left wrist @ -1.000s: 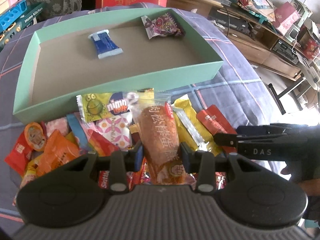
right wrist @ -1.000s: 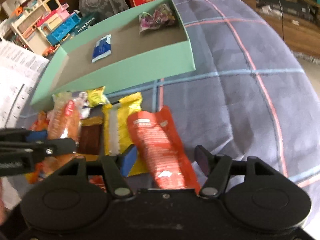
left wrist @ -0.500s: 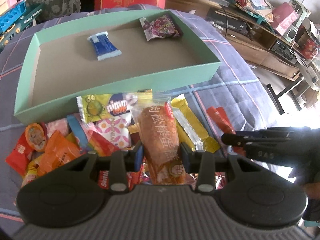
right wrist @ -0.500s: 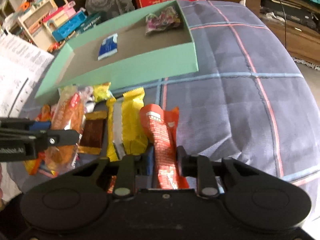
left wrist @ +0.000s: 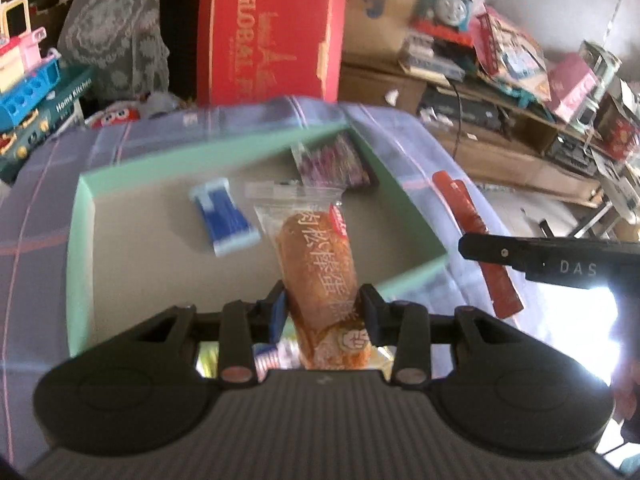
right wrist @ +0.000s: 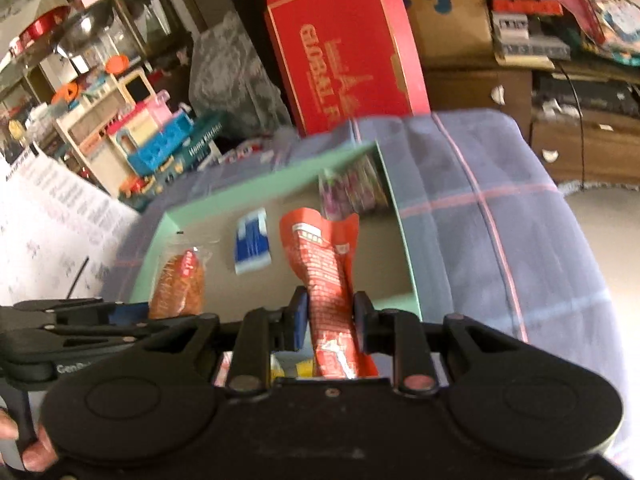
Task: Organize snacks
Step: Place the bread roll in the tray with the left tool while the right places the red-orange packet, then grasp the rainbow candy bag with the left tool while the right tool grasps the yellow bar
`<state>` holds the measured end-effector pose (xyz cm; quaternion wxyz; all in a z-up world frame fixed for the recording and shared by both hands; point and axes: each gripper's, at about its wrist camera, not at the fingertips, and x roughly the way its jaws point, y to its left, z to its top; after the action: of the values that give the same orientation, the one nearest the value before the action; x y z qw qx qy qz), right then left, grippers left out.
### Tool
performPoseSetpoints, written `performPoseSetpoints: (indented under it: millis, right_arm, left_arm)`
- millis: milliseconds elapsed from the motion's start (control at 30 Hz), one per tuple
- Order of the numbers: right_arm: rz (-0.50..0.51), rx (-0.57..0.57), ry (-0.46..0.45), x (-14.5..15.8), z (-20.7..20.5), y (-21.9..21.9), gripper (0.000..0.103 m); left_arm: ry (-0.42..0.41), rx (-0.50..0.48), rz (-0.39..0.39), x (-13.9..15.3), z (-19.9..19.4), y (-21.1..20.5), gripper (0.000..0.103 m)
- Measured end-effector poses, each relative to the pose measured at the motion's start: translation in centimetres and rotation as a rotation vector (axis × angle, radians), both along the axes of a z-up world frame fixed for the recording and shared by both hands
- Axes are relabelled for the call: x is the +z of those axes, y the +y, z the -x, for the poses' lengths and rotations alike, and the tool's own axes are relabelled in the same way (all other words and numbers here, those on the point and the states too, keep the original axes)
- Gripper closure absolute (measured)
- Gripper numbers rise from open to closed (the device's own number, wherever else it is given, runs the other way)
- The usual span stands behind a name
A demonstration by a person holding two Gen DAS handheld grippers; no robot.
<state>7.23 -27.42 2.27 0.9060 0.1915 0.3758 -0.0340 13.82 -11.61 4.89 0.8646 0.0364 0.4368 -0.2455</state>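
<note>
My left gripper [left wrist: 322,308] is shut on a clear-wrapped orange bread roll [left wrist: 318,256] and holds it over the near part of the mint-green tray [left wrist: 80,248]. My right gripper [right wrist: 330,318] is shut on a red snack packet [right wrist: 326,260] and holds it over the tray's near right part [right wrist: 406,256]. In the tray lie a blue packet [left wrist: 224,216] and a purple packet [left wrist: 332,160]. The right gripper shows in the left wrist view [left wrist: 464,246] with the red packet [left wrist: 476,240]. The left gripper and roll [right wrist: 178,280] show in the right wrist view.
The tray sits on a blue plaid cloth [right wrist: 500,208]. Behind it stand a red box [left wrist: 272,36], toy sets [right wrist: 160,136] at the left and cluttered shelves [left wrist: 520,92] at the right. A few snacks of the pile show under the grippers [left wrist: 272,356].
Both grippers have lifted their snacks off the pile and moved forward over the tray. The right gripper closed on the red packet within the last second.
</note>
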Motion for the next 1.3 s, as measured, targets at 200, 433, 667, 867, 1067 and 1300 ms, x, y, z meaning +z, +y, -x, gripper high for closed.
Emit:
performPoseSetpoints:
  millis: [200,433,667,867,1067,1300]
  right_arm:
    - [-0.007,-0.009,-0.001,0.5,-5.0,-0.9,0.079]
    - [-0.012,-0.021,0.054,-2.0,-8.8,-1.8,0.078]
    - [-0.016,-0.032,0.083,-4.0,-11.0,-2.6,0.064]
    - [-0.001,-0.05,0.039,-3.4,-11.3,-2.5,0.003]
    - [0.025,-0.034,0.04,-2.9,-10.9,-1.8,0.0]
    - [0.04,-0.014,0.054,-2.3,-9.3,-0.2,0.0]
  left_arm:
    - [0.004,0.032,-0.001,-0.1,-5.9,-1.5,0.065]
    - [0.053,0.039,-0.033,-3.4,-10.4,-3.3,0.065]
    - [0.069,0.038,-0.08,-6.0,-12.2,-4.8,0.063]
    - [0.004,0.082,-0.143,-5.9,-11.9,-5.0,0.001]
    - [0.024,0.087,-0.147,-5.4,-11.0,-4.3,0.0]
    - [0.027,0.076,-0.15,-4.5,-8.1,-3.2,0.0]
